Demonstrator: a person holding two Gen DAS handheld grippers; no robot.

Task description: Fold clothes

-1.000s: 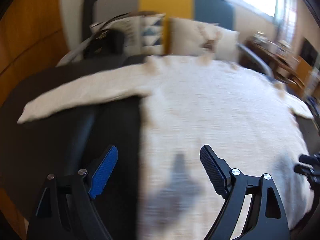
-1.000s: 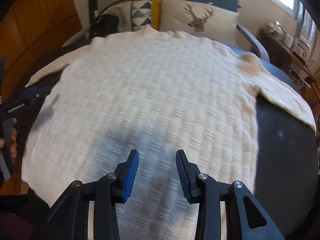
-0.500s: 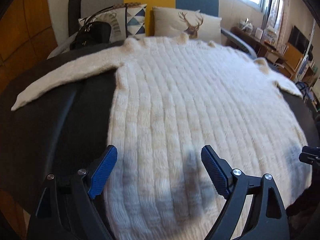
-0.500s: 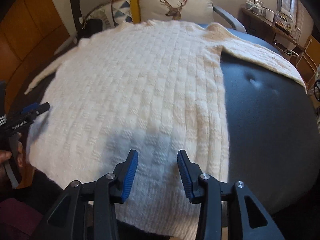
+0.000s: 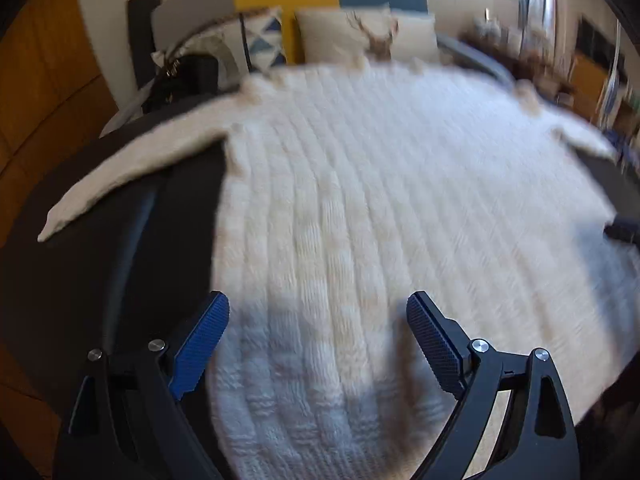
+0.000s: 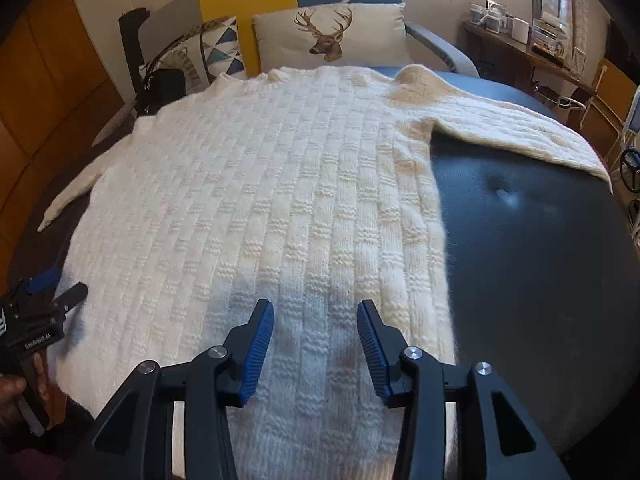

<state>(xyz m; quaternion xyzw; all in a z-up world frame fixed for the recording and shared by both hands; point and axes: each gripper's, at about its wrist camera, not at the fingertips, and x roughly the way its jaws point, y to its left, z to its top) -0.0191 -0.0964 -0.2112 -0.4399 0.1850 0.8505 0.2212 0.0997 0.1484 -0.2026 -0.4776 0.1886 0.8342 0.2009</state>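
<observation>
Both tongs (image 5: 318, 340) (image 6: 316, 350) advanced over the sweater (image 6: 260, 208), collar pointing away.

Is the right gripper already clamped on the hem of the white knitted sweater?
No. The right gripper hangs open over the white knitted sweater, its jaws apart with nothing pinched between them.

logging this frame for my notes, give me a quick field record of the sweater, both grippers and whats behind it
garment: cream knit sweater, spread flat, unfolded
surface: dark padded top
sleeves: both stretched outward
left gripper: open, over hem near the sweater's left edge, holding nothing
right gripper: open, over hem near its right edge, holding nothing
behind: deer cushion, triangle-print cushion, black bag
</observation>
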